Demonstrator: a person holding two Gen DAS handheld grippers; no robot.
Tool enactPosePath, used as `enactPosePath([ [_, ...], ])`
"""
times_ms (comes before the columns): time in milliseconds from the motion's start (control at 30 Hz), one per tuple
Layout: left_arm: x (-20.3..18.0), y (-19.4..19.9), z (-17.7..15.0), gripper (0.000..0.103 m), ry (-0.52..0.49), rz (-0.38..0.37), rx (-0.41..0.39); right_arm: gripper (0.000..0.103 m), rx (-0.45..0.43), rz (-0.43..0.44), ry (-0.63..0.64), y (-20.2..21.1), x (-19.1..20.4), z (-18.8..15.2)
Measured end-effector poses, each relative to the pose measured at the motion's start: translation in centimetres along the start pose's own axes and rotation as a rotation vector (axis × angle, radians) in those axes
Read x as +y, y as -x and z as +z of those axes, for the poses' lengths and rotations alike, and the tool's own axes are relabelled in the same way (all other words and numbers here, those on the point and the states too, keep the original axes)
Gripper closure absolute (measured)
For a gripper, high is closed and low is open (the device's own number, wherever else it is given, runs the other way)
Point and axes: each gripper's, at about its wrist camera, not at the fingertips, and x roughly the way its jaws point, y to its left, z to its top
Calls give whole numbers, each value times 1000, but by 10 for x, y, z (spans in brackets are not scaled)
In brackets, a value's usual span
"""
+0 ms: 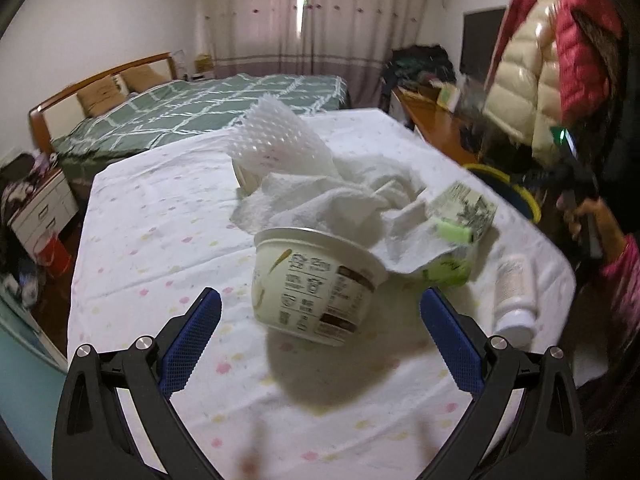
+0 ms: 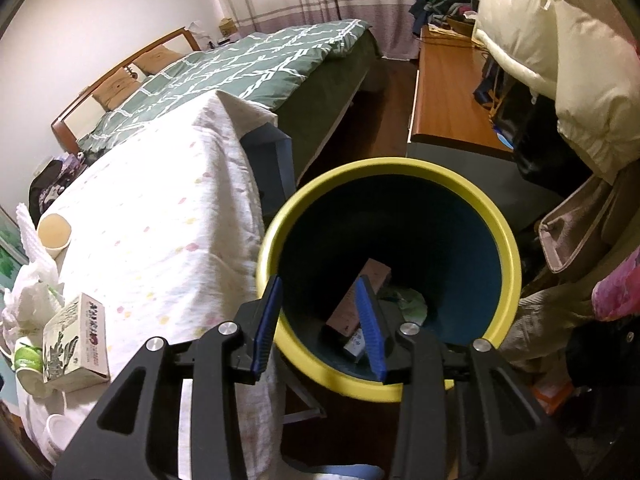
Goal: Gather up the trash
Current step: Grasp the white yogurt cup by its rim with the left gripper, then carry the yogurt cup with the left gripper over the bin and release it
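Note:
A white paper tub with printed labels stands on the table's dotted white cloth. My left gripper is open wide, its blue pads on either side just short of the tub and not touching it. Behind the tub lie crumpled tissue, a white foam net, a small printed box and a white bottle. My right gripper hangs partly open over the yellow-rimmed bin, nothing between its fingers. A pinkish box and a green wrapper lie inside the bin.
The bin stands on the floor by the table's right edge. A green-quilted bed lies beyond the table. A wooden bench and hanging puffy jackets crowd the right side. A hand shows at the far right.

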Motion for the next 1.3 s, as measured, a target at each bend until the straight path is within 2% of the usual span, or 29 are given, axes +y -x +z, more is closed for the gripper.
enactPosePath([
  [133,13,-18,0,5,14,-59,43,64,8,-4,15,-1,6,1],
  [267,17,-34,-3,5,9,-73,75,63,21,-6,20,-6,9,2],
  [400,16,-44,-1,5,-5,-102,85,63,31,-5,24,-12,13,2],
  [667,8,-52,6,5,-41,-110,73,63,49,1,25,-19,18,2],
  [733,6,-54,5,10,-50,-108,81,63,50,1,22,-19,17,2],
  [767,6,-55,5,18,-54,-107,84,63,50,1,21,-19,17,2],
  [800,5,-56,5,19,-60,-99,89,63,49,2,19,-18,16,2],
  [1033,2,-41,1,19,-63,-81,80,63,46,9,20,-15,14,1],
  [1300,-1,-1,-30,19,-28,-26,97,63,41,32,16,-10,13,-4],
])
